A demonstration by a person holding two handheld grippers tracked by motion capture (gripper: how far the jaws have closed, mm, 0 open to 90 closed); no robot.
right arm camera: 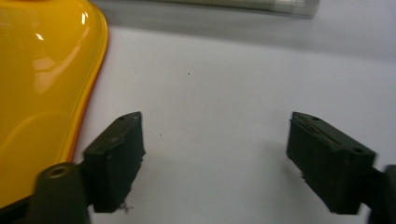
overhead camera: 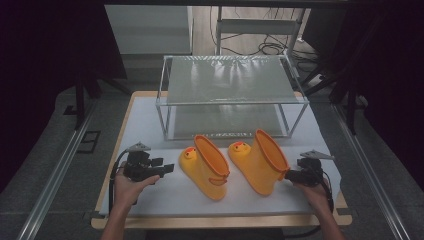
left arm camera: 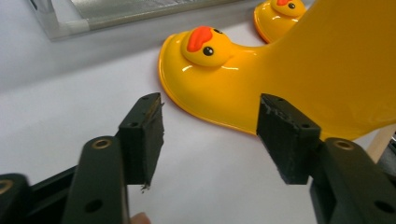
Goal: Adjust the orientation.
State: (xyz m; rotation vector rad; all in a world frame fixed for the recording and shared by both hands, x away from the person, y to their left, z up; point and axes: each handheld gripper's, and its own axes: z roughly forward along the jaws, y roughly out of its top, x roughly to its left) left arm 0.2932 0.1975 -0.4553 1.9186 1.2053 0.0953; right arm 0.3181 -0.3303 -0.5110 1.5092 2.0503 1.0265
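Two yellow rubber boots with duck faces stand side by side on the white table top (overhead camera: 165,195). The left boot (overhead camera: 206,169) has its toe pointing away from me, and so does the right boot (overhead camera: 257,162). My left gripper (overhead camera: 167,168) lies just left of the left boot, open and holding nothing. In the left gripper view its jaws (left arm camera: 210,135) stand wide, facing the left boot (left arm camera: 243,88) near its duck face, apart from it. My right gripper (overhead camera: 288,175) sits open beside the right boot's shaft. In the right gripper view its jaws (right arm camera: 215,158) frame bare table, with the boot (right arm camera: 42,93) at the left.
A two-level metal-framed rack (overhead camera: 232,102) with a translucent top stands behind the boots; its lower edge (left arm camera: 93,21) is close to the toes. The table's wooden rim (overhead camera: 220,221) runs along the front. Dark curtains and floor rails flank the table.
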